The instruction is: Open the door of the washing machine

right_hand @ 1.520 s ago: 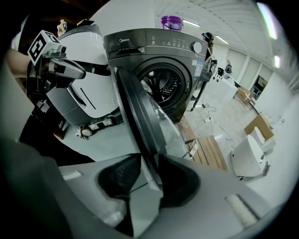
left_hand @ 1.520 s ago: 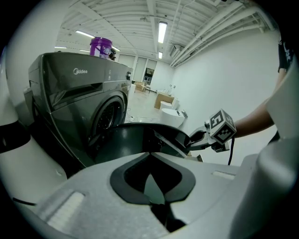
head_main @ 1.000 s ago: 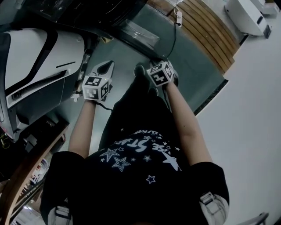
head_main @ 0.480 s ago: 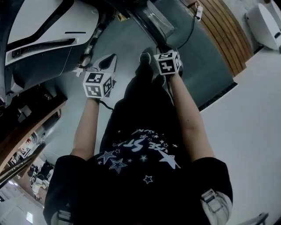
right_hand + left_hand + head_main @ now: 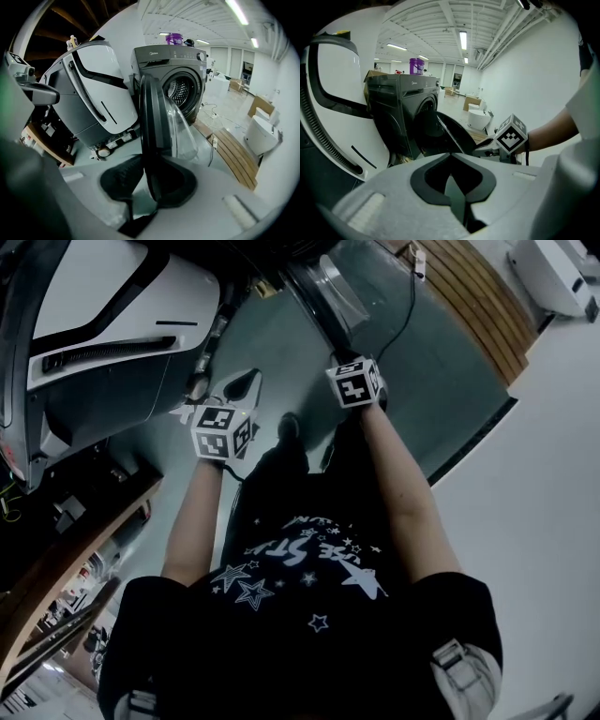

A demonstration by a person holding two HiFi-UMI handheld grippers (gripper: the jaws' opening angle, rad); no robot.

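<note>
The dark grey washing machine [image 5: 173,70] stands with its round door [image 5: 152,117] swung out, drum showing. In the right gripper view the door's rim runs edge-on between the pads. My right gripper [image 5: 151,161] is shut on that rim, and its jaws have just been closing on it. From the head view the right gripper [image 5: 345,360] sits at the door [image 5: 323,287] near the top. My left gripper [image 5: 244,381] hangs to the left above the floor, shut and empty. Its own view shows the left gripper [image 5: 450,157], the door [image 5: 450,131] and the right gripper [image 5: 490,145] beyond.
A large white machine [image 5: 103,324] stands left of the washer. A slatted wooden platform [image 5: 478,306] and a white fixture [image 5: 553,277] lie to the right, with a cable [image 5: 412,296] across the green floor. A purple bottle [image 5: 174,38] tops the washer.
The head view has swung. Both grippers have shifted slightly right in the picture, the right one also upward, still at the door's edge. The left gripper stays empty.
</note>
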